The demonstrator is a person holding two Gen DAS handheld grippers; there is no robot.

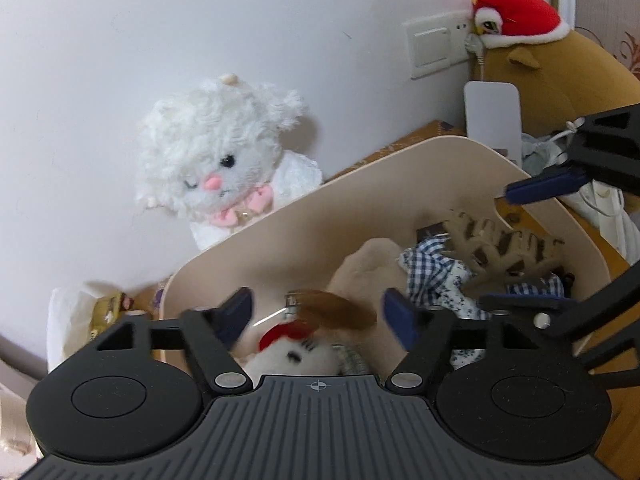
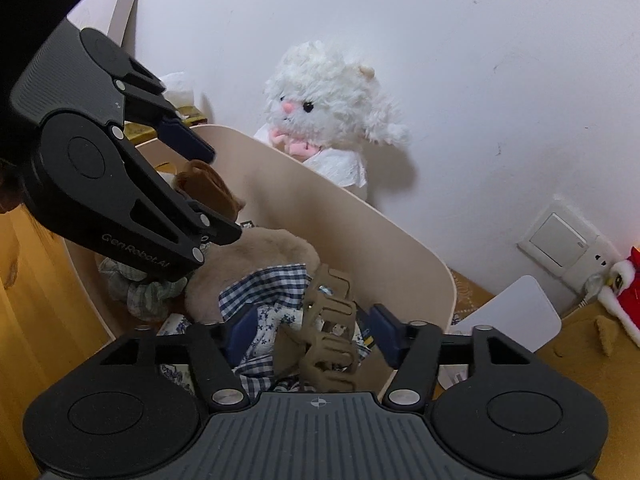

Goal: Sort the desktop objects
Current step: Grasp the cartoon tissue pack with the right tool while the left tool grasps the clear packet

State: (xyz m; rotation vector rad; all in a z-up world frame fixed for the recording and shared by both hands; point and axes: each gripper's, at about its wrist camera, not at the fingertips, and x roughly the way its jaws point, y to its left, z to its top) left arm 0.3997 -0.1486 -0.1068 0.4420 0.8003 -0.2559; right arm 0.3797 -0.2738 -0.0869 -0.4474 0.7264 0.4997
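Observation:
A beige bin (image 1: 280,236) holds soft toys, checked cloth and hair clips. My left gripper (image 1: 318,314) is open over its near end, above a small white plush with a red and brown top (image 1: 304,336) that lies between the pads; it also shows in the right wrist view (image 2: 200,184). My right gripper (image 2: 312,334) is open over the bin's other end, with a tan claw hair clip (image 2: 328,332) between its pads and free of them. That striped clip (image 1: 504,244) lies on blue checked cloth (image 1: 424,260). A beige plush (image 2: 256,256) fills the bin's middle.
A white fluffy plush (image 1: 216,160) leans on the wall behind the bin. A big brown plush with a red-hatted bird toy (image 1: 516,12) sits at the right, by a wall switch (image 1: 432,48) and a white stand (image 1: 494,116). Snack packets (image 1: 108,312) lie left of the bin.

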